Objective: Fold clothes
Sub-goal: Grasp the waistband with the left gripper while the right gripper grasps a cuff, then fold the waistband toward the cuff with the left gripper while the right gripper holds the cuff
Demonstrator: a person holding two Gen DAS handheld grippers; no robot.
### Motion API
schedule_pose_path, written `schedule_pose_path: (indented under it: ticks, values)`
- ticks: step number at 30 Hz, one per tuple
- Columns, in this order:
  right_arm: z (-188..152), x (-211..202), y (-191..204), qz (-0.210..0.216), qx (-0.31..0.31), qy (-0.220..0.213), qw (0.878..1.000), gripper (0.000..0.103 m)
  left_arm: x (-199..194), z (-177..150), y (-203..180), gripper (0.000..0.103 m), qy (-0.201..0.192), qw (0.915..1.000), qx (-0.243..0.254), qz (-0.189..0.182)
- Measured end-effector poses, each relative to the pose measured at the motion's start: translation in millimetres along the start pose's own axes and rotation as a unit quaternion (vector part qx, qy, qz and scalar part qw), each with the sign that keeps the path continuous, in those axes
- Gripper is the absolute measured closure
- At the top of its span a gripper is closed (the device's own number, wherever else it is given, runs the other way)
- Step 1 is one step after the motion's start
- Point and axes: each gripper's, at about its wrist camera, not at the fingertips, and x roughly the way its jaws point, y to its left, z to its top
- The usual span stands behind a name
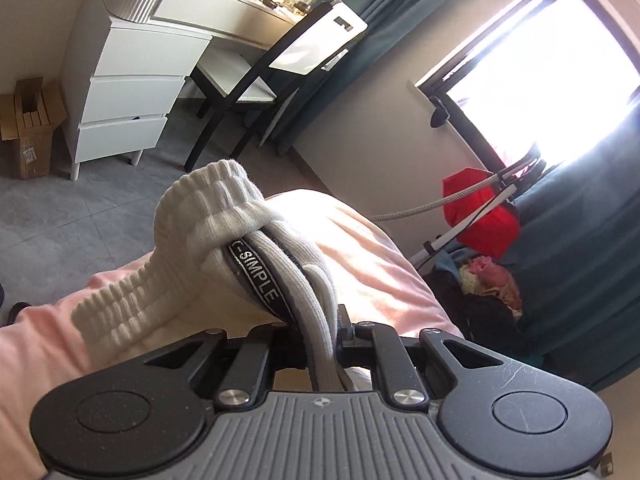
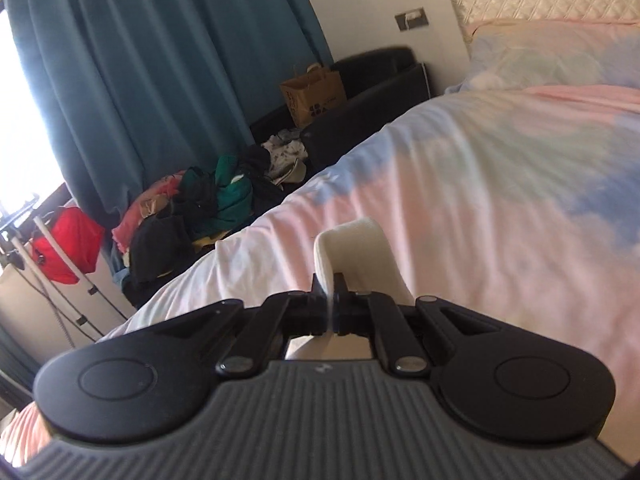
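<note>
My left gripper (image 1: pixel 320 336) is shut on a white ribbed sock (image 1: pixel 208 236) with a black band reading "SIMPLE". The sock bunches up above the jaws and drapes left over the pink bed cover (image 1: pixel 360 256). My right gripper (image 2: pixel 329 300) is shut on a cream-white piece of sock (image 2: pixel 356 248), which curls up above the fingers over the pastel tie-dye duvet (image 2: pixel 480 184). Whether both grippers hold the same sock I cannot tell.
A white drawer unit (image 1: pixel 128 92), a black chair (image 1: pixel 256 80) and a cardboard box (image 1: pixel 28 128) stand across the grey floor. A pile of clothes (image 2: pixel 200 200), a red bag (image 2: pixel 68 244) and a paper bag (image 2: pixel 312 96) lie beside the bed, under teal curtains (image 2: pixel 160 60).
</note>
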Motion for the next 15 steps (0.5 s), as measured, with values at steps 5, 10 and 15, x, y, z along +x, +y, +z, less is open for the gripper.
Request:
schedule_pose_path:
  ticks: [5, 10, 15]
  values:
    - [-14.2, 97.0, 35.4, -0.028, -0.018, 0.024, 0.999, 0.097, 100.8, 9.0, -21.6, 0.090, 0.020, 0.9985, -0.008, 0.050]
    - [-38.2, 153.1, 44.4, -0.045, -0.045, 0.048, 0.997, 0.094, 171.5, 0.8, -23.6, 0.084, 0.050, 0.9923, 0.043, 0.105]
    - [-37.5, 156.9, 43.2, -0.015, -0.041, 0.064, 0.997, 0.071, 166.3, -1.5, -15.9, 0.066, 0.052, 0.9947, 0.050, 0.073]
